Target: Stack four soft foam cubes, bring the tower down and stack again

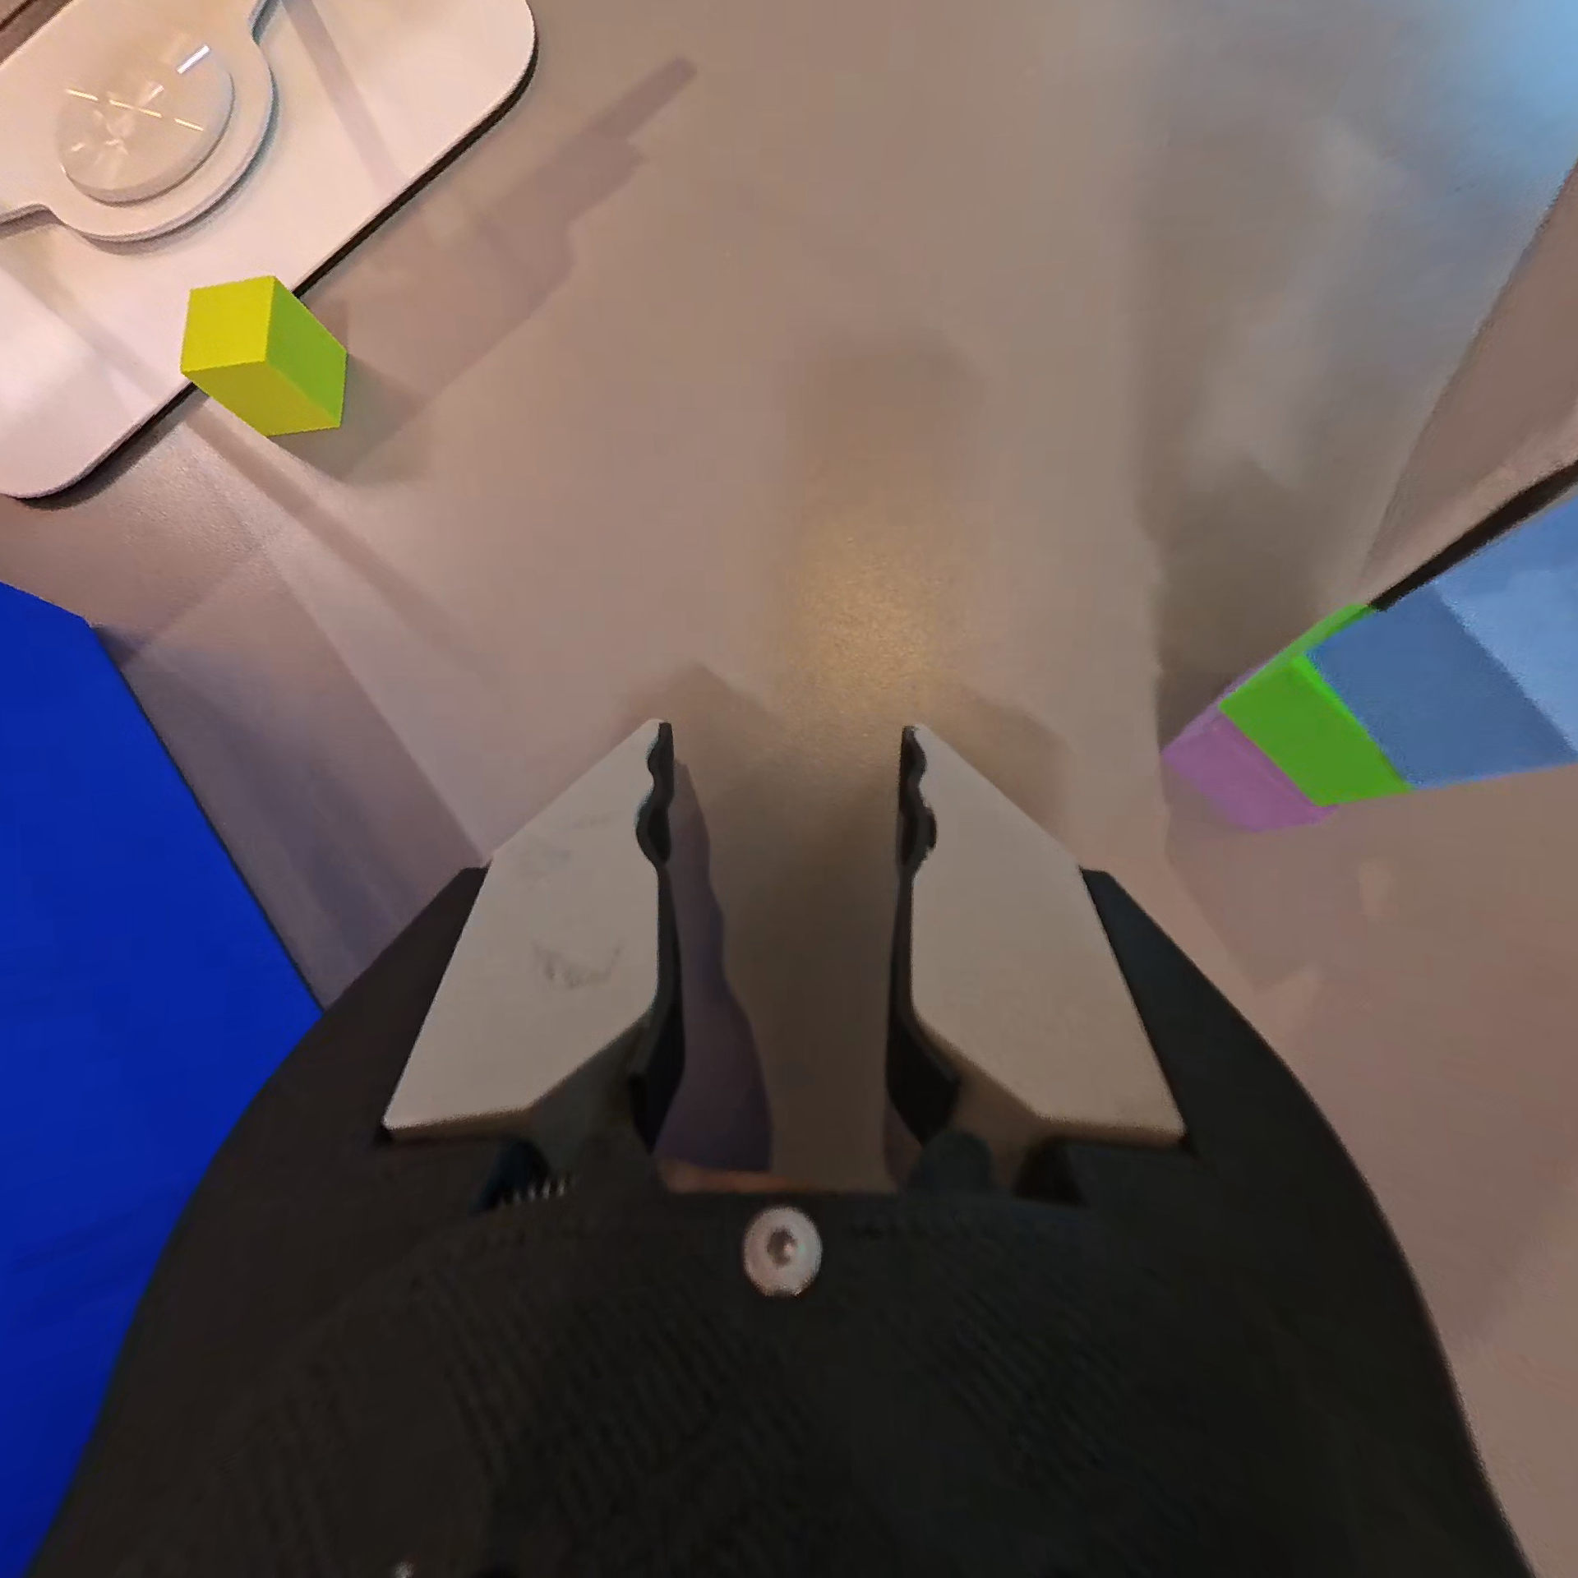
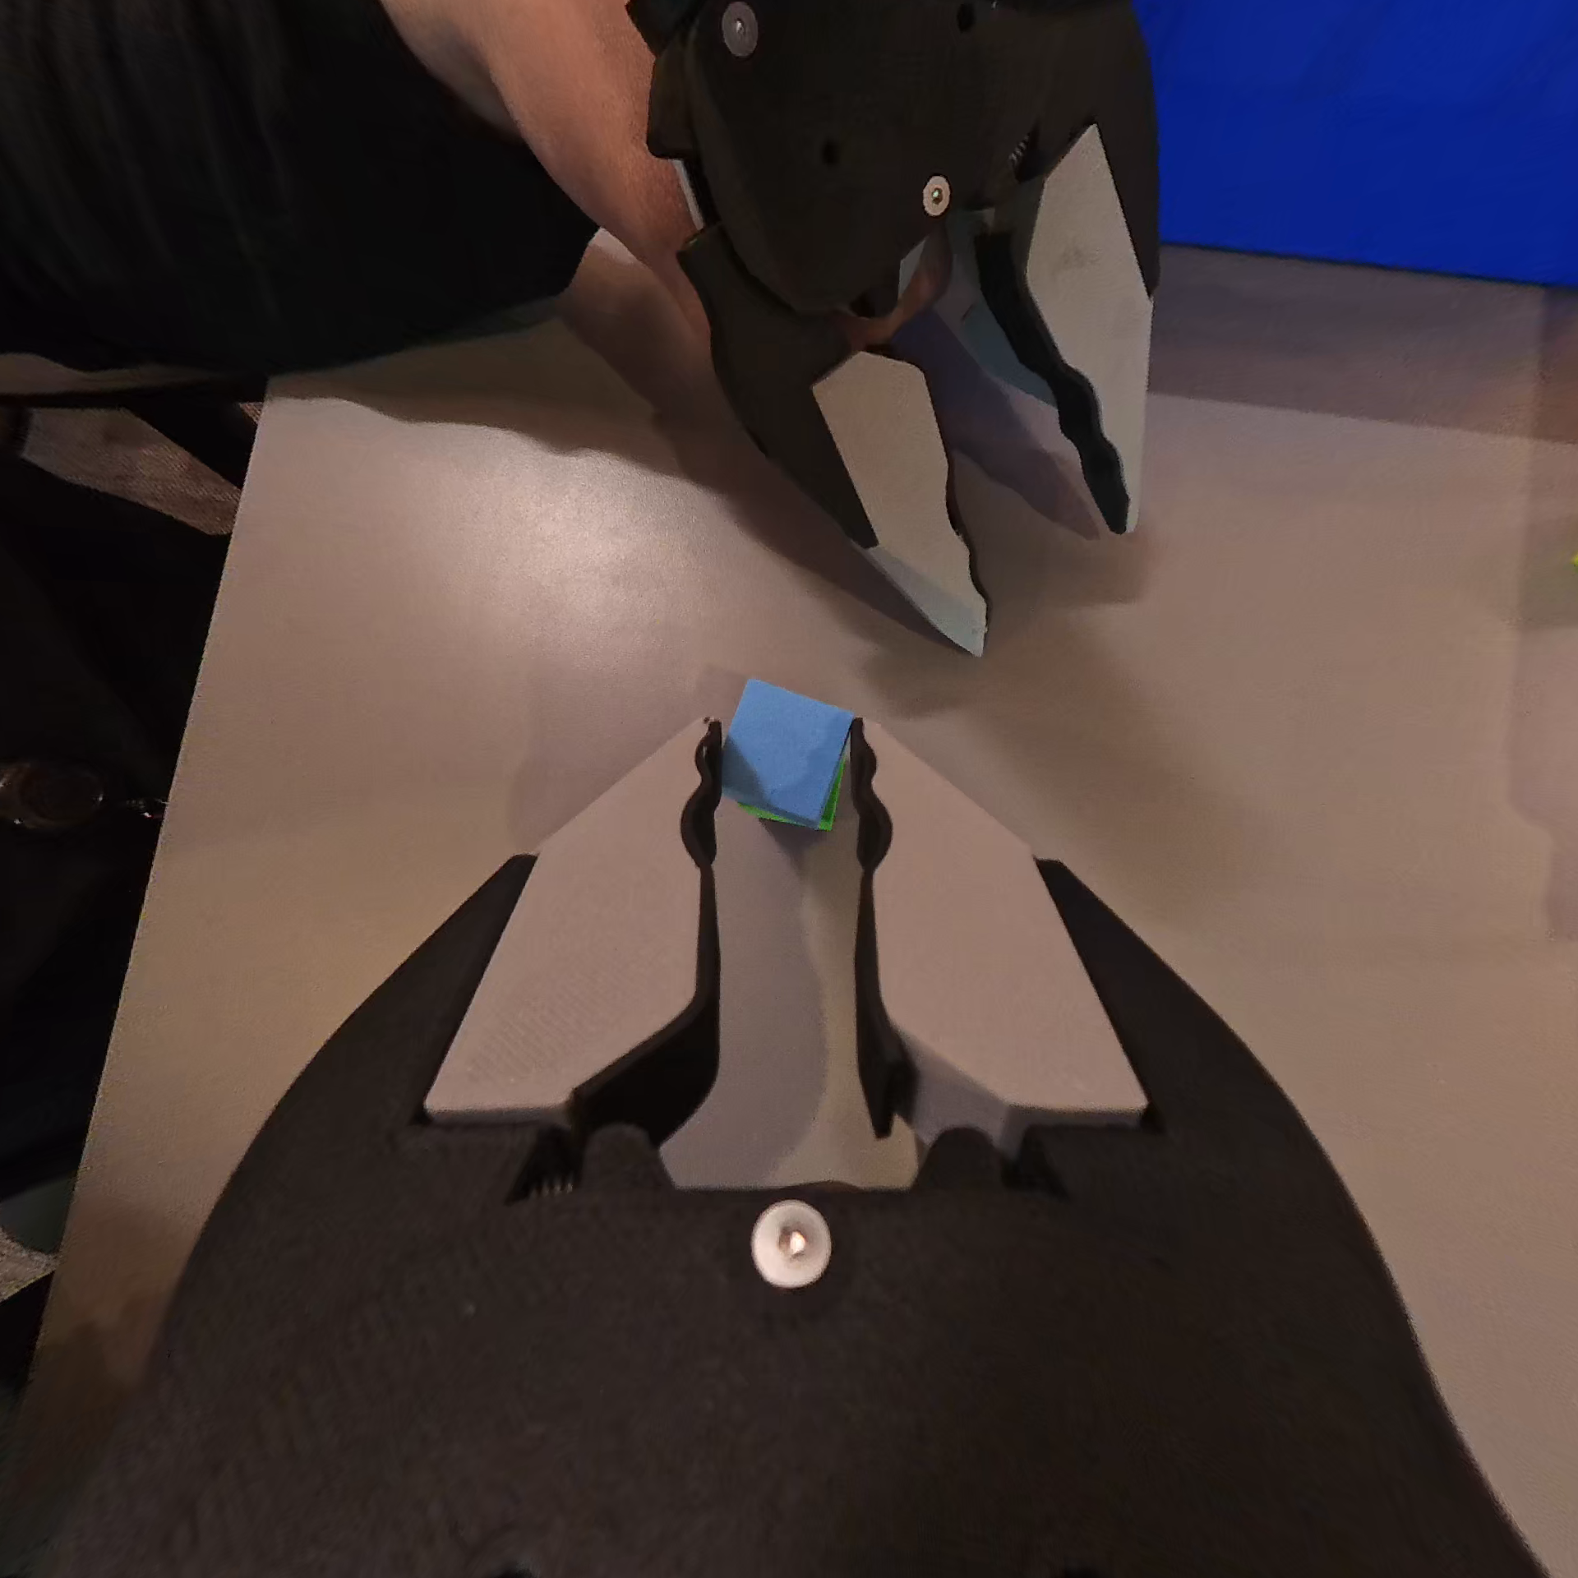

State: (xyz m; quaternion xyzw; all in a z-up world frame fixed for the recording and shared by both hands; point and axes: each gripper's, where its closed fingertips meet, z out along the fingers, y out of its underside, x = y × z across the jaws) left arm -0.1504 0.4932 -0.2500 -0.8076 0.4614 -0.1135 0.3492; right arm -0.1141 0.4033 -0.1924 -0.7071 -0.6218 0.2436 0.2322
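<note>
Right tool (image 2: pixel 781 751): clenched on blue cube (image 2: pixel 781 751), atop green cube (image 2: pixel 826 818).
Left tool (image 1: pixel 786 751): released, empty.
Handling: light, squashy foam; pinch flat sides gently.
Yellow cube (image 1: pixel 260 359): loose on worktop (image 1: pixel 854 341).

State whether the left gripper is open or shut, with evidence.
Open. The left gripper has a clear gap between its fingers, with only bare table showing through and nothing held.

**Colours seen, both wrist views**

Yellow-green cube (image 1: pixel 263 357) is seen far left. The stack is shown as purple cube (image 1: pixel 1230 781), green cube (image 1: pixel 1306 734) and blue cube (image 1: pixel 1443 709), plain and unpatterned. Grey fingers (image 1: pixel 563 965) are set on black gripper bodies. The bench (image 1: pixel 854 341) is rendered grey-beige. A saturated blue panel (image 1: pixel 128 939) and a pale grey plate (image 1: pixel 359 128) are noted.
</note>
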